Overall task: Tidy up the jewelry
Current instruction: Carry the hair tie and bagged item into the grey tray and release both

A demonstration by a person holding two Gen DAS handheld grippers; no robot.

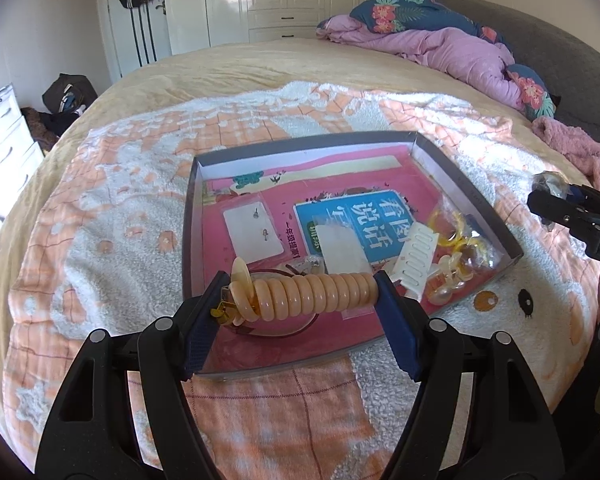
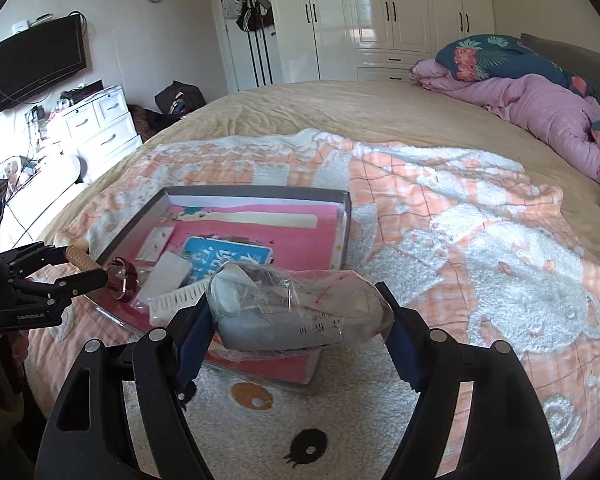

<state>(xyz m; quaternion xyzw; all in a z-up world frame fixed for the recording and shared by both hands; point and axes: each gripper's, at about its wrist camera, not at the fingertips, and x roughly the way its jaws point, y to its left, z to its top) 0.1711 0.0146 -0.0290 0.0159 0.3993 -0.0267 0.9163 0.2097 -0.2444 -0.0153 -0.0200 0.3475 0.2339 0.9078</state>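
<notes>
My left gripper (image 1: 300, 294) is shut on a peach spiral hair tie (image 1: 316, 296) and holds it over the near edge of a shallow grey box (image 1: 452, 168) with a pink printed bottom. In the box lie an earring card (image 1: 252, 234), a white comb (image 1: 414, 264) and yellow hair ties (image 1: 456, 228). My right gripper (image 2: 300, 312) is shut on a clear plastic bag (image 2: 296, 312) with grey and white contents, beside the box's right corner. The left gripper also shows at the left of the right wrist view (image 2: 76, 276).
The box sits on an orange and white fleece blanket (image 1: 380, 420) spread on a bed. A pink quilt and floral pillows (image 1: 440, 48) lie at the far right. White drawers (image 2: 100, 128) stand left of the bed.
</notes>
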